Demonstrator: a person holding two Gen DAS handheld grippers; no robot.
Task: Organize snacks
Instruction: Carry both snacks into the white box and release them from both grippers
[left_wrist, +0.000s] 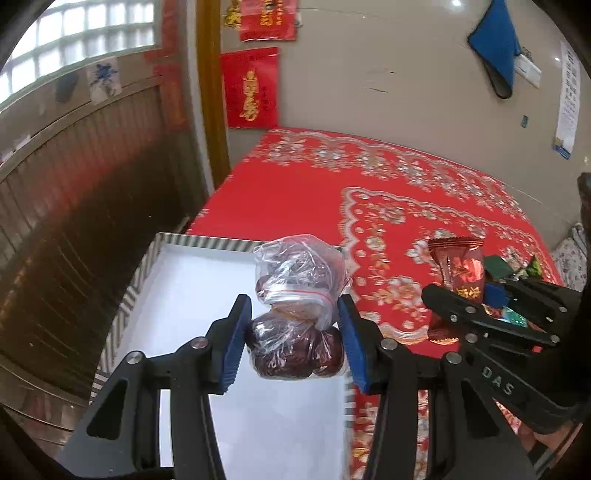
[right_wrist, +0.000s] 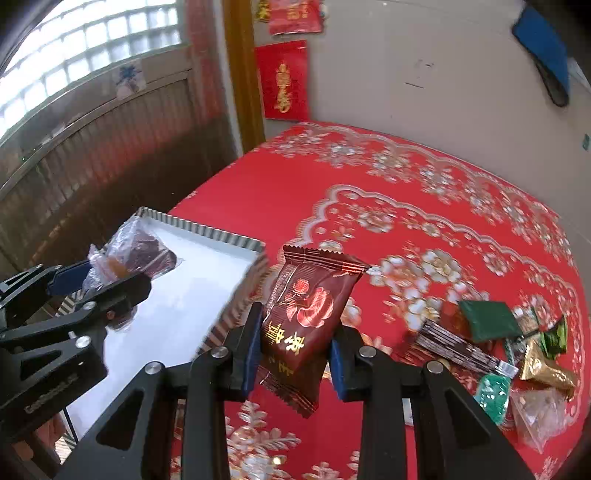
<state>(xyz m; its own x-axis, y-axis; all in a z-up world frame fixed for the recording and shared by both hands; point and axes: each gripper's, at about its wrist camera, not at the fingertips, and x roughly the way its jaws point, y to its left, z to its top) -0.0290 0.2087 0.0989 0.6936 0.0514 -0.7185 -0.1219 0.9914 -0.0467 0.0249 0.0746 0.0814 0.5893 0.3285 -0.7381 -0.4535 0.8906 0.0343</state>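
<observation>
Holding a clear zip bag of red dates (left_wrist: 295, 314) between its two blue pads, the left tool (left_wrist: 293, 339) is closed only as far as the bag's soft bulk allows, and it hangs over the white tray (left_wrist: 184, 295) with the striped fluted rim. The bag seems lifted, not resting, probably so that it can be set down inside the tray without dragging.

The right tool (right_wrist: 295, 354) is closed on a dark red wrapped pastry (right_wrist: 306, 325), pinching its lower half so that the packet stands upright and a little tilted. It hovers over the red flowered cloth of the bench (right_wrist: 424, 177), just to the right of the tray's near corner, as if waiting for its turn.

Farther to the right of this tool lies the loose pile of snacks (right_wrist: 517, 354): green packets, a gold one, a dark striped bar and a clear bag. They are well apart from the tray, so most of the sorting is, I think, not yet done.
</observation>
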